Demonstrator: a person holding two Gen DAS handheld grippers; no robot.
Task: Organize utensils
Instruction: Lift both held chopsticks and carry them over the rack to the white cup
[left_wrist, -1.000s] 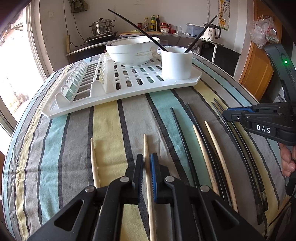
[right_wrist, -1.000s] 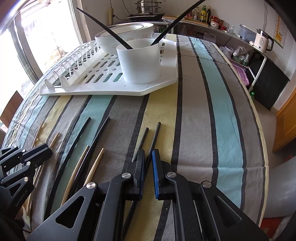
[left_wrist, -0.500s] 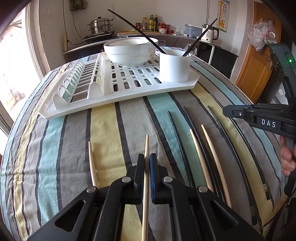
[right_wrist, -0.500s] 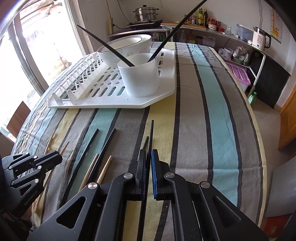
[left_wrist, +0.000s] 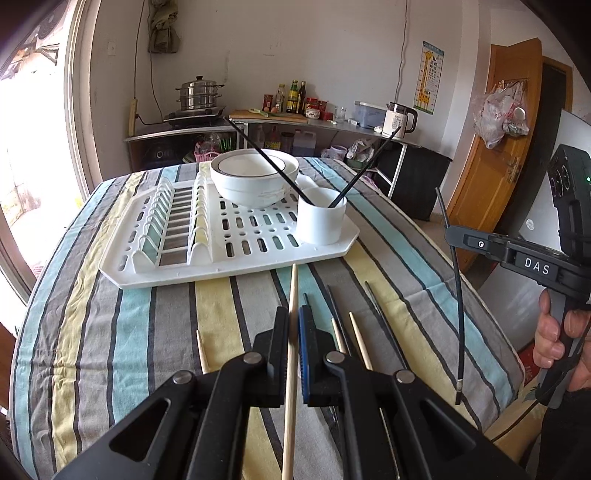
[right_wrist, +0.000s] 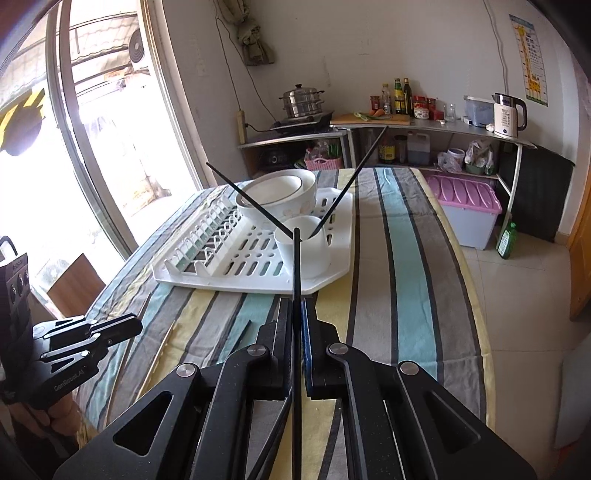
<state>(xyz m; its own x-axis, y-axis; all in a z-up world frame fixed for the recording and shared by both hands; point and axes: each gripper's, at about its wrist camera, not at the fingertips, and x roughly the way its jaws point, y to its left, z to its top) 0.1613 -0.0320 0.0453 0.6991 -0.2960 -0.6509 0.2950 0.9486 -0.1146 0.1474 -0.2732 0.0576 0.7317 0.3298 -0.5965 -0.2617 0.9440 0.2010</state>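
Left wrist view: the left gripper (left_wrist: 294, 325) is clamped tight on a pale wooden chopstick (left_wrist: 291, 354), which runs up between the jaws with its tip pointing at the near edge of the white drying rack (left_wrist: 229, 269). Over on the right, the right gripper (left_wrist: 452, 233) pinches a black chopstick (left_wrist: 457, 314) that hangs clear of the striped tablecloth (left_wrist: 122, 332), a hand (left_wrist: 554, 332) wrapped round the handle. More chopsticks (left_wrist: 354, 332), pale and black, lie on the cloth near the table's near edge. On the rack, a white cup (left_wrist: 320, 221) at its right end holds two black chopsticks, with a white bowl (left_wrist: 255, 181) just behind.

Right wrist view: the right gripper (right_wrist: 295, 314) is closed on that black chopstick (right_wrist: 296, 266), which rises in front of the cup (right_wrist: 306, 251). The left gripper (right_wrist: 129, 325) shows at the left edge; from here I cannot tell what it carries.
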